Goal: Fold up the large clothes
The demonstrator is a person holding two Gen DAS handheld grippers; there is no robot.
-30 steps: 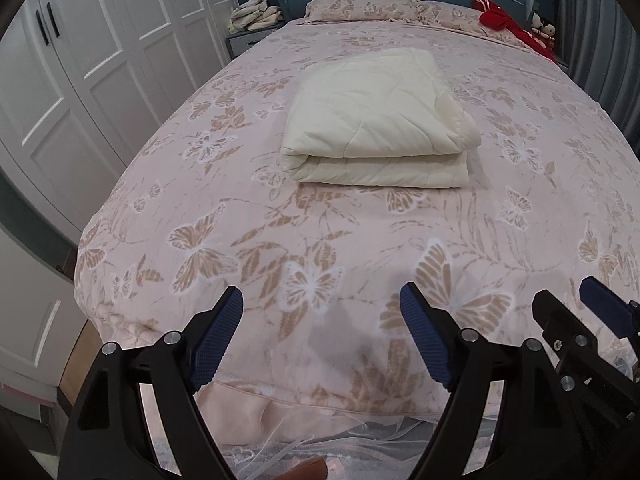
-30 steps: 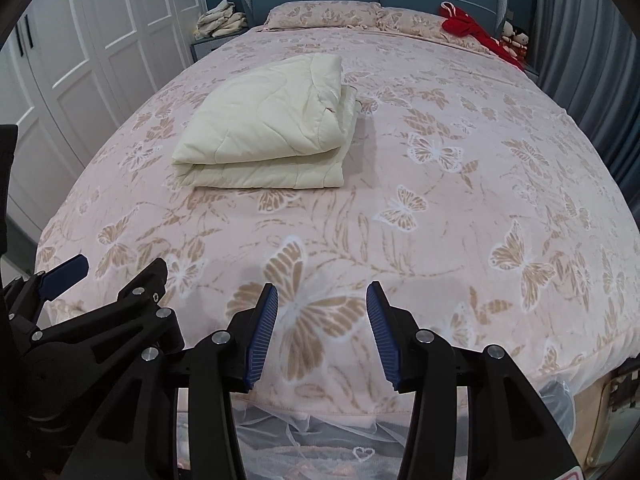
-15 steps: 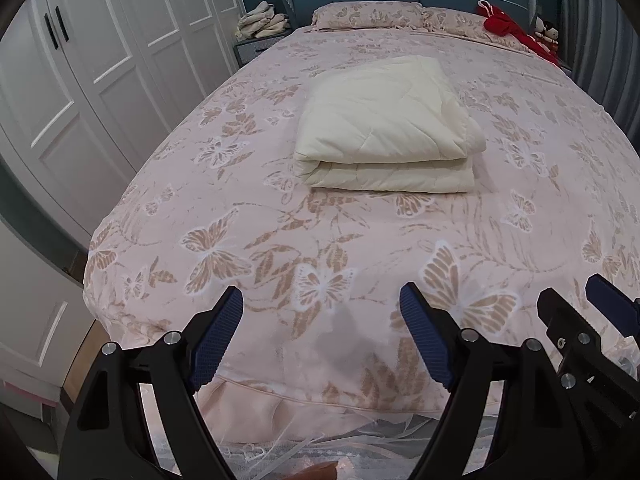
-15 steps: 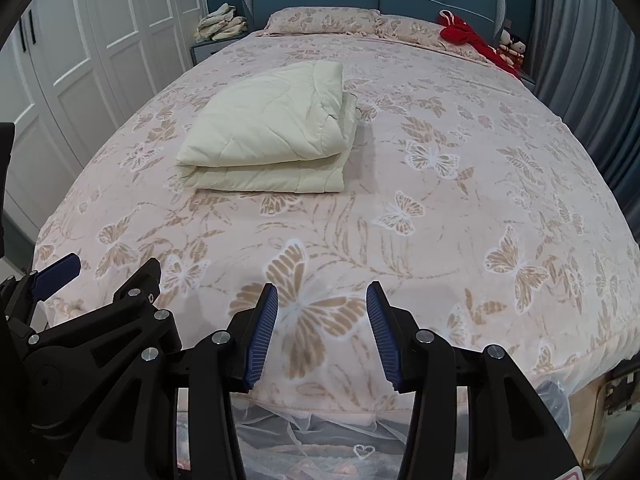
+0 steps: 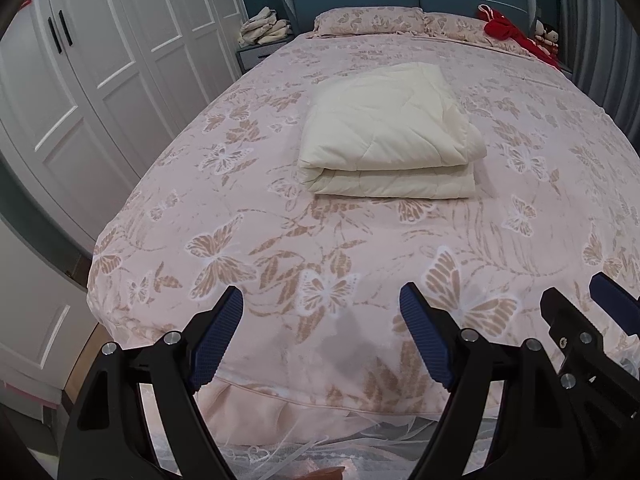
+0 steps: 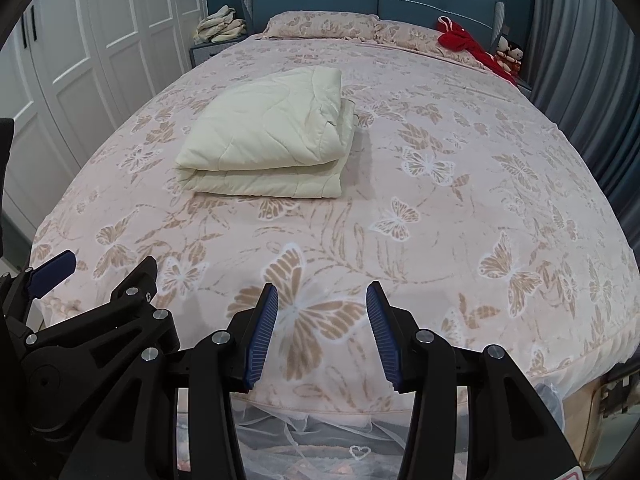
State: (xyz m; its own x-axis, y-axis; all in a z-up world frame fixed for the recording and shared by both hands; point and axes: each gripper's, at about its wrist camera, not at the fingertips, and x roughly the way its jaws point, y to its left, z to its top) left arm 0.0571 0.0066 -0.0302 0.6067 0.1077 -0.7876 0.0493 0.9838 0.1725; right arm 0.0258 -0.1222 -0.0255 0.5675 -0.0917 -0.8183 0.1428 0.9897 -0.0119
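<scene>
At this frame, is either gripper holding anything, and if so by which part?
Nothing is held. The left gripper and right gripper are both open and empty at the foot of the bed; the folded cream quilt lies untouched.

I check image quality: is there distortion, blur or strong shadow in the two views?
Left wrist view: fisheye bends the wardrobe doors; folded quilt is sharp, lighting soft. Right wrist view: bed edges bulge; dark corners; only a faint shadow beside the quilt.

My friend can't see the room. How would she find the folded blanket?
Look at the big bed with the pink butterfly cover. In its middle lies the folded blanket, a thick, plain cream bundle. Unlike the patterned pillows and the red cloth by the headboard, it has no pattern.
</scene>
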